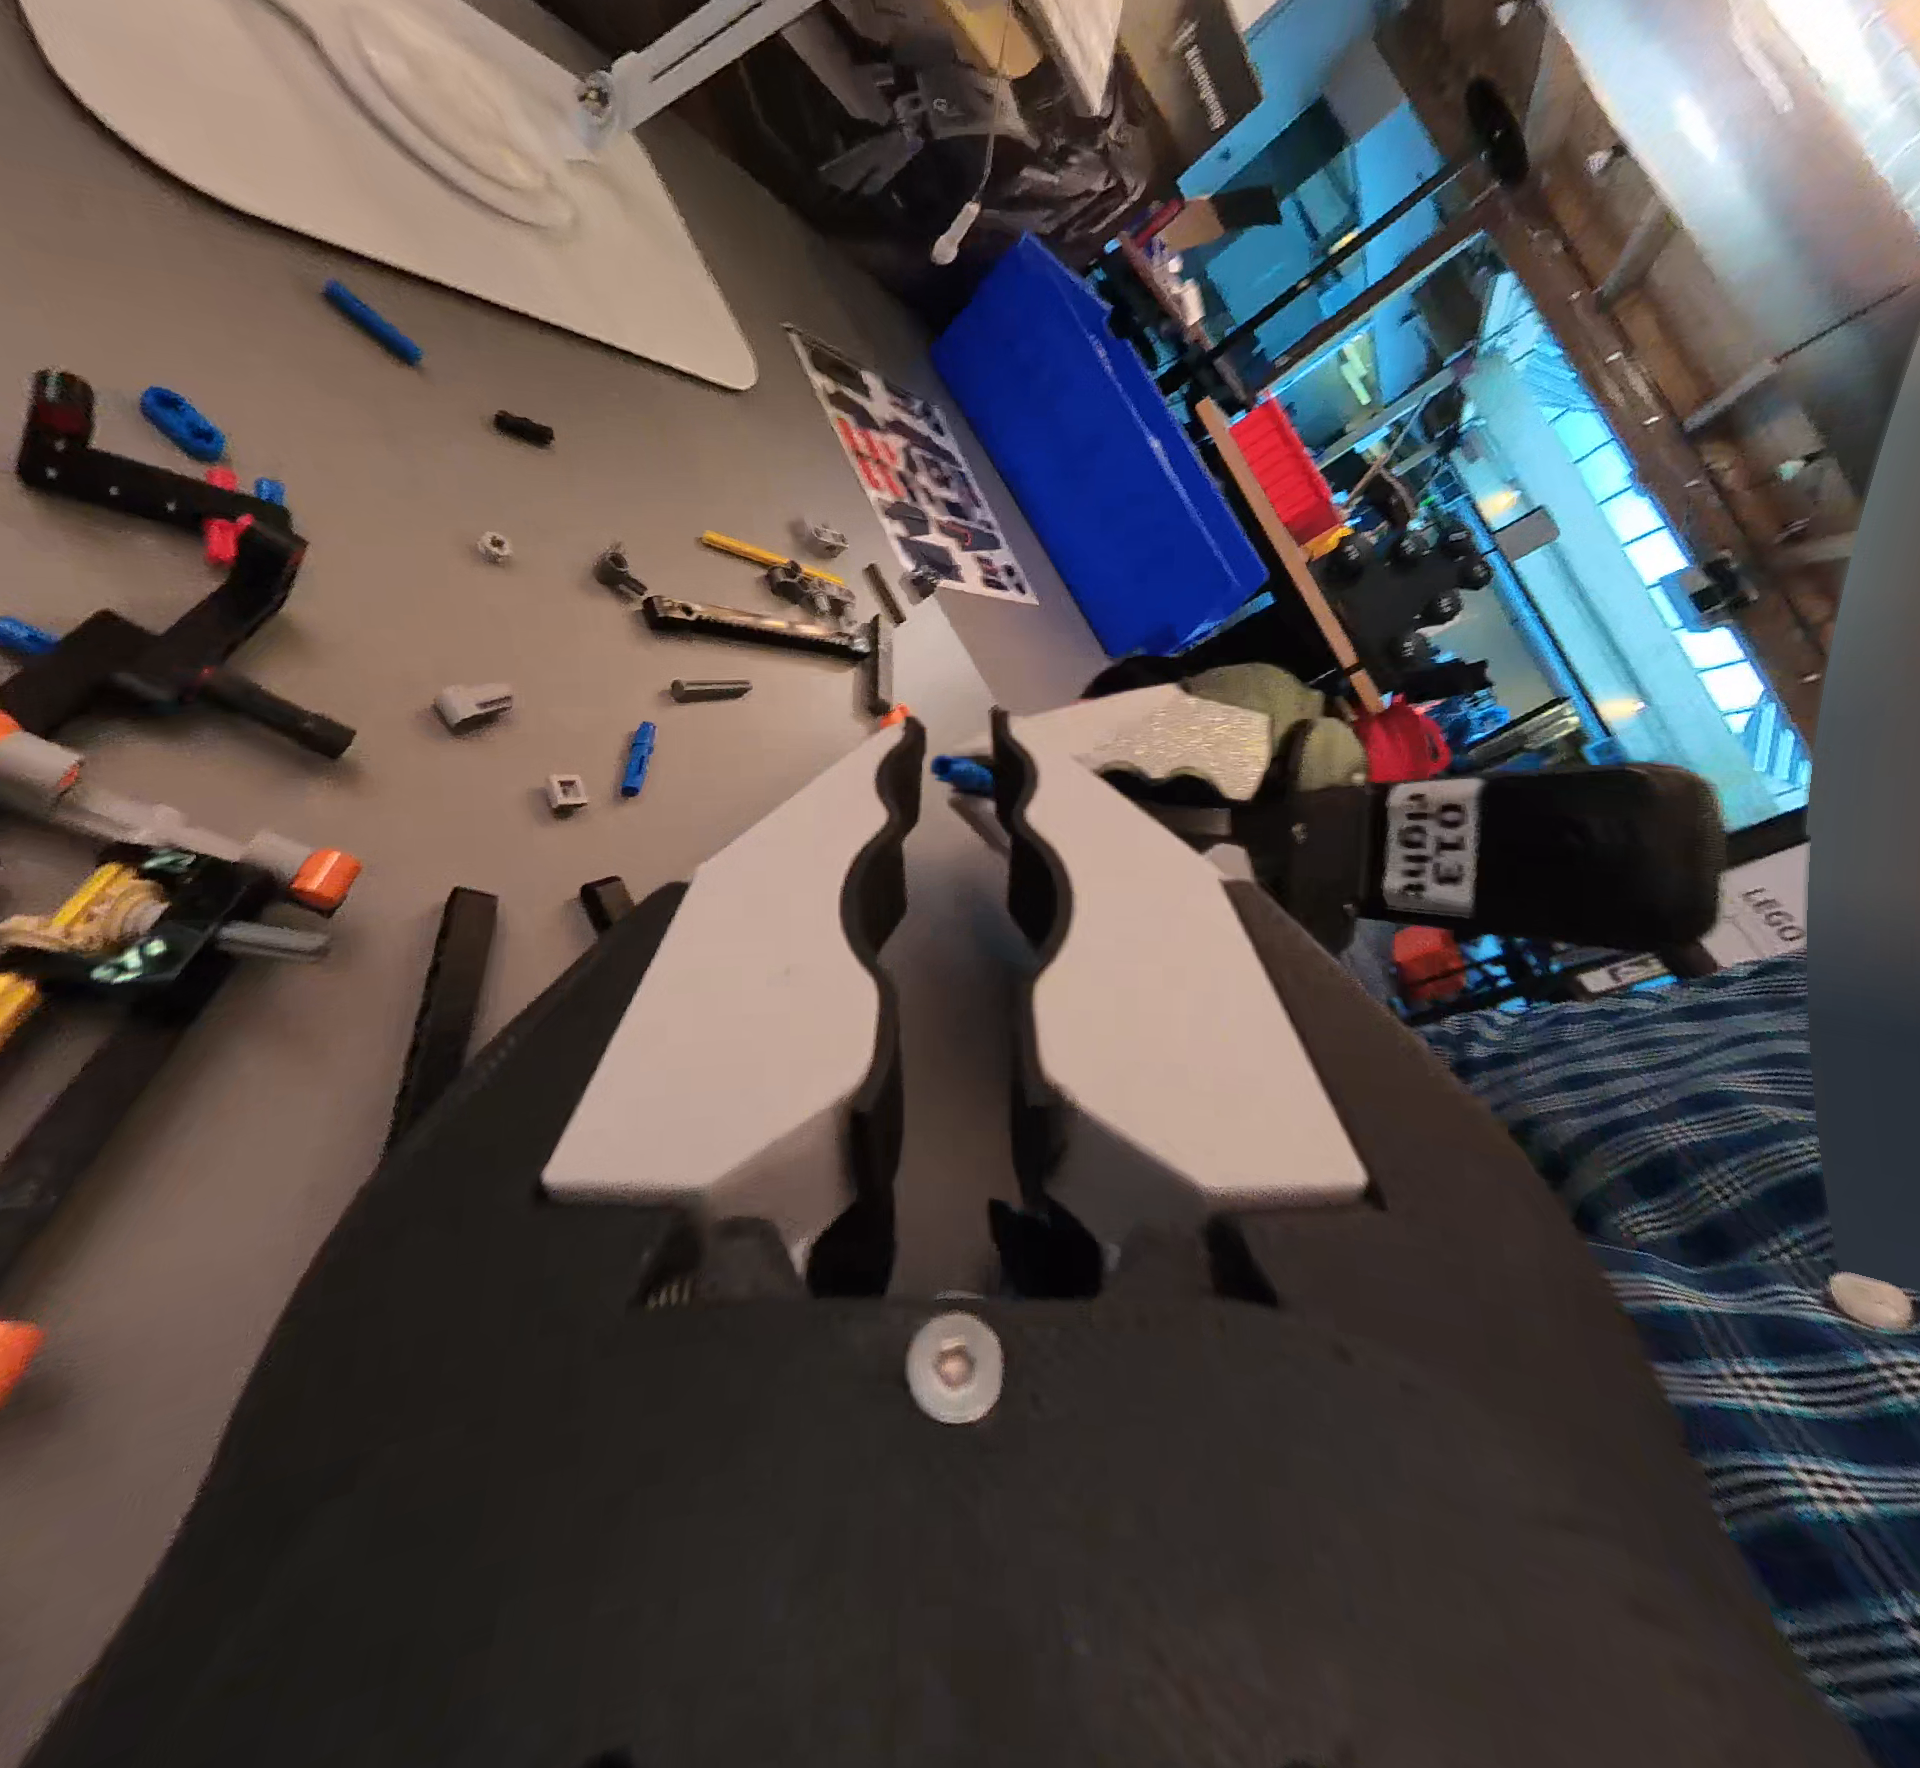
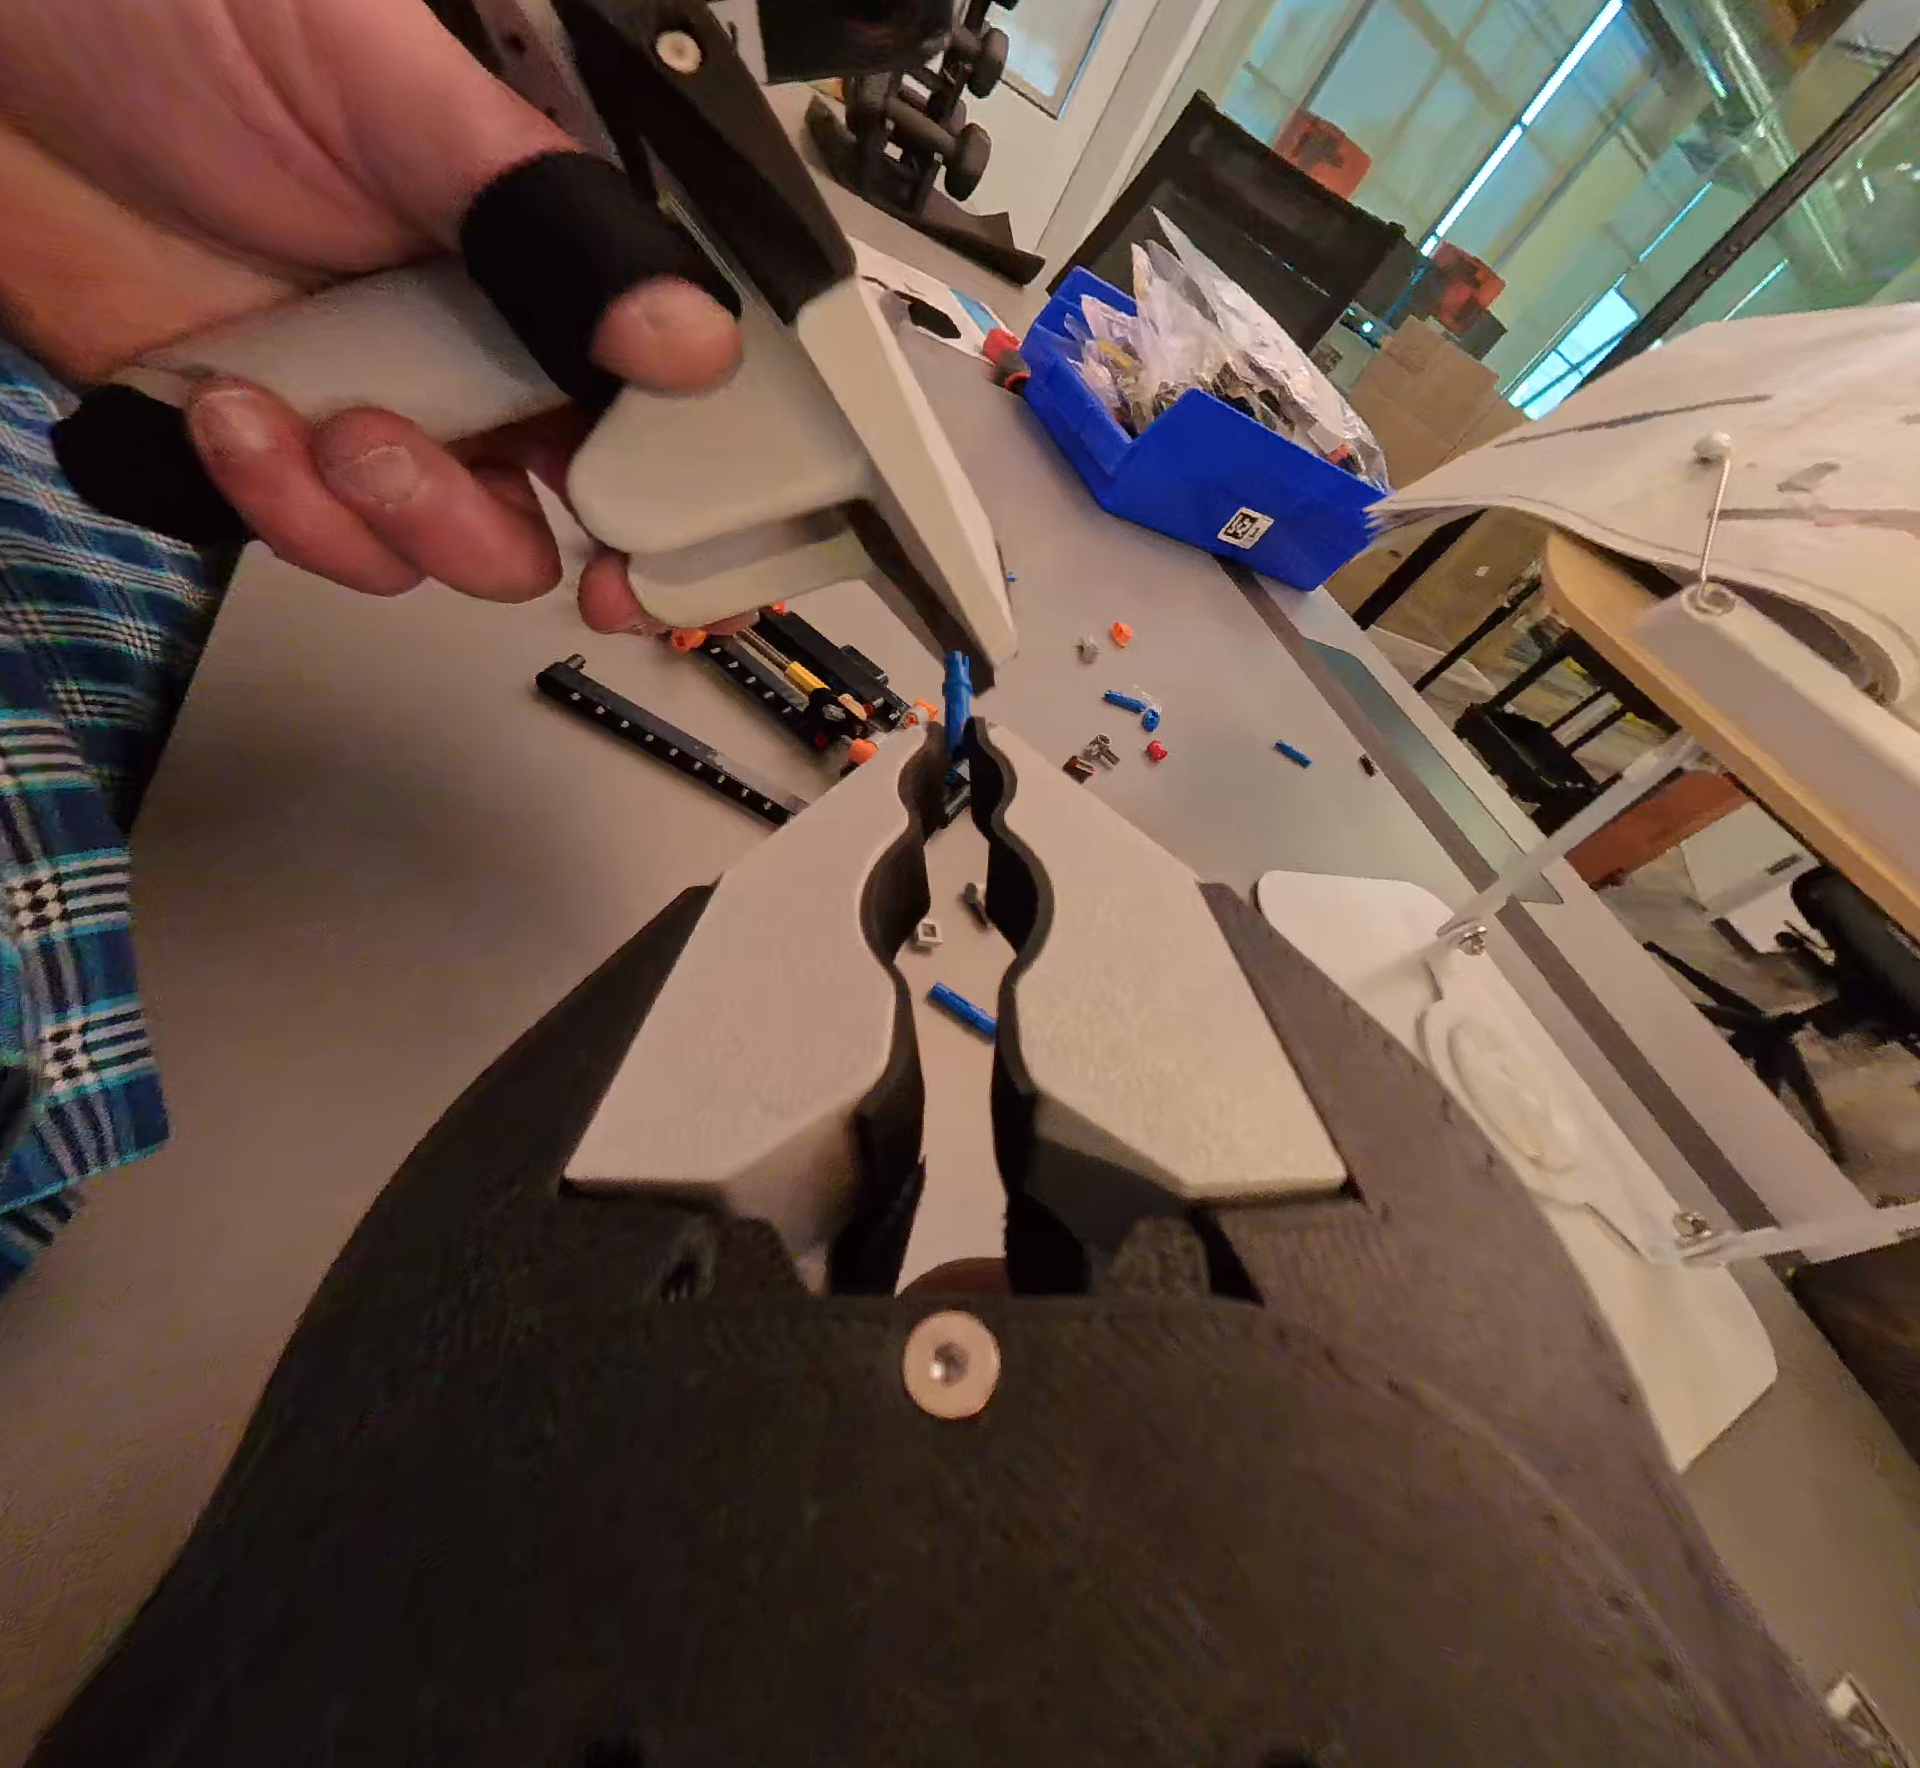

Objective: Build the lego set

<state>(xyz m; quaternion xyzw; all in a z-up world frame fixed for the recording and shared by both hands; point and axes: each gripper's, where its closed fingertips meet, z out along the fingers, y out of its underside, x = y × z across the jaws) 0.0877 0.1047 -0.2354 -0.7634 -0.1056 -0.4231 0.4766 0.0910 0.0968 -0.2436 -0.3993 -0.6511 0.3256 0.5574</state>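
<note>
Grey table (image 1: pixel 644 492) top fills both views, with small lego bits spread over it. Motion blur smears the half-built black lego model (image 1: pixel 156 575), and the frame edge cuts it off. Near that model, the left gripper (image 1: pixel 956 742) has wavy black pads on smooth pale fingers, a little apart, around a blue pin (image 2: pixel 956 695). The right gripper (image 2: pixel 951 747) pinches the pin's other end. A shiny blue bin (image 2: pixel 1195 461) sits far beyond the model.
</note>
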